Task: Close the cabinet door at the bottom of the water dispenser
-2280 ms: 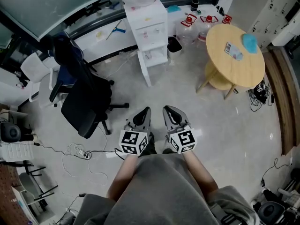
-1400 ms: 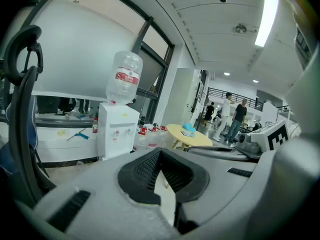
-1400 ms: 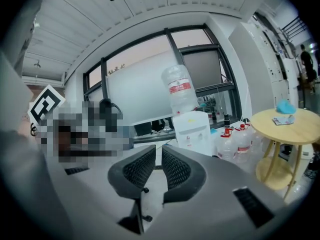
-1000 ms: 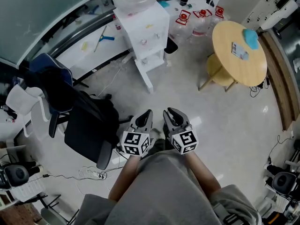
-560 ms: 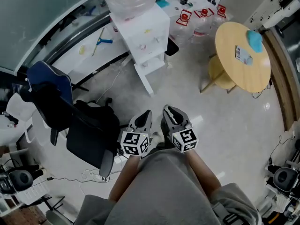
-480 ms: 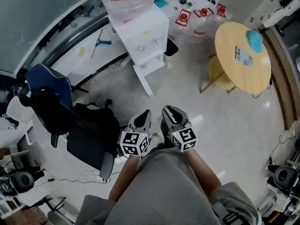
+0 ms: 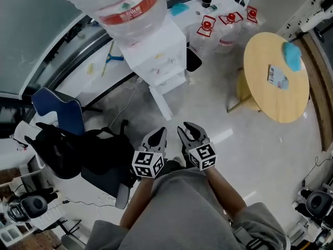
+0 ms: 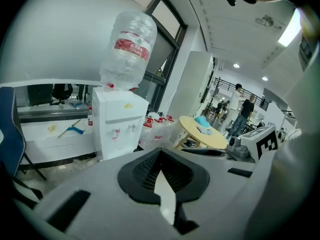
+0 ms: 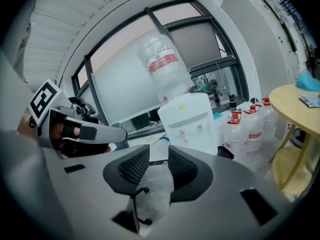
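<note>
The white water dispenser (image 7: 158, 56) stands ahead, with a large clear bottle (image 7: 122, 7) on top. At its base the white cabinet door (image 7: 161, 103) stands swung out over the floor. Both grippers are held side by side, well short of the door. My left gripper (image 7: 160, 133) is shut and empty. My right gripper (image 7: 186, 127) is open; its jaws have just been opening, with nothing between them. The left gripper view shows the dispenser (image 8: 120, 124) beyond the left gripper (image 8: 160, 151). In the right gripper view the dispenser (image 9: 192, 121) stands beyond the right gripper (image 9: 159, 156). The grippers' bodies hide the door in both views.
A black office chair (image 7: 99, 160) and a blue chair (image 7: 57, 111) stand close at the left. A round wooden table (image 7: 276, 77) is at the right. Several spare water bottles (image 7: 223, 27) and a black bin (image 7: 193, 59) sit beside the dispenser. People (image 8: 240, 104) stand far off.
The dispenser has grown larger and nearer in the head view as both grippers moved toward it. The right jaws have parted a little. The chairs have shifted down and left in view.
</note>
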The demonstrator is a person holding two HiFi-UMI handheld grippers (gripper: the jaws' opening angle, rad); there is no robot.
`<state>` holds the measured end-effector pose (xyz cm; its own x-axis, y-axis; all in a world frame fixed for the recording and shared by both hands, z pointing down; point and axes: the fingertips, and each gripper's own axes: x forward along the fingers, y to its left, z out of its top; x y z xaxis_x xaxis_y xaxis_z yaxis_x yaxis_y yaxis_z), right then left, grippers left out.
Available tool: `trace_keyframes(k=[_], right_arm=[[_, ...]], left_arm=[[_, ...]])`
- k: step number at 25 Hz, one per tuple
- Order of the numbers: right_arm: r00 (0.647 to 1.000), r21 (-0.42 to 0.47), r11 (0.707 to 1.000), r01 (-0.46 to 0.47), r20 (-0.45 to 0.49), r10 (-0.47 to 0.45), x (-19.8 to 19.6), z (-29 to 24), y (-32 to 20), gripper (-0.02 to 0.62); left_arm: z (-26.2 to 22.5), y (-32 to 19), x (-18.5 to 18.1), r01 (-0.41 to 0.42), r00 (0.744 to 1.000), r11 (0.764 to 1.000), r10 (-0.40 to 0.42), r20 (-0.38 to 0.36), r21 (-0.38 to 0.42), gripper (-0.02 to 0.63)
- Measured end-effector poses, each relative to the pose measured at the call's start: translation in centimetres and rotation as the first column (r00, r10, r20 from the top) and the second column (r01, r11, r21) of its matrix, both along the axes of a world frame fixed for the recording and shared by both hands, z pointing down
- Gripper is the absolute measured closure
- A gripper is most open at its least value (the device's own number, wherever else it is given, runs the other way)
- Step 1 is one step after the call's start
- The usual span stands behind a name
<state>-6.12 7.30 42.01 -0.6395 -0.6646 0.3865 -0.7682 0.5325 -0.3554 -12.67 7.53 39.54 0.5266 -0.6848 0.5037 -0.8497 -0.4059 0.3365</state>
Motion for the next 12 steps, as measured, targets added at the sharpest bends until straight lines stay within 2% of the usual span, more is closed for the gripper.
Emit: trace_keyframes(k=[4,12], right_arm=[[1.0,-0.044,0.999,0.016,0.009,-0.016,-0.4,2.2,-1.9,0.477],[1.0,-0.154,0.988,-0.02,0.006,0.021,-1.0,6.8,-4.5,0.445]], left_arm=[[1.3,-2.2,0.0,-0.011,1.0,0.999,0.012,0.018,-0.038,0.6],[5.3,-5.7,-0.4,-0.068,0.997,0.99,0.071,0.016,-0.123,0.598]])
